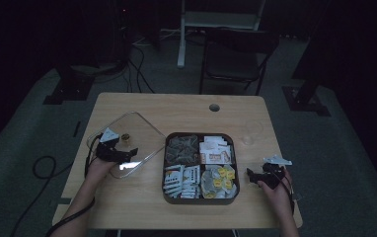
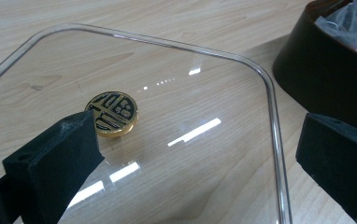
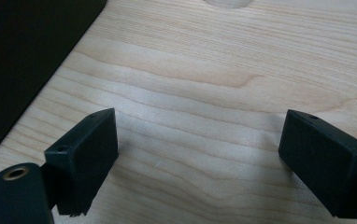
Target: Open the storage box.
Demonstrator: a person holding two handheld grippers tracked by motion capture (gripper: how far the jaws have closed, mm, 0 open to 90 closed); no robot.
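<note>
A clear lid (image 1: 142,131) with rounded corners lies flat on the wooden table, left of a dark square tray (image 1: 200,134). A round gold and black knob (image 1: 125,138) sits on the lid. My left gripper (image 1: 127,151) hovers over the lid's near corner, open. In the left gripper view the knob (image 2: 111,113) lies just past the left jaw, the lid's rim (image 2: 272,121) curves between the jaws, and nothing is between them (image 2: 200,140). My right gripper (image 1: 252,175) stands open right of the tray, over bare wood (image 3: 197,135).
The tray holds tea bags and paper packets in several compartments; its dark wall (image 3: 22,56) is left of my right jaws. A faint clear round thing (image 1: 249,132) sits right of the tray. A cable hole (image 1: 214,107) and a chair (image 1: 236,54) lie beyond.
</note>
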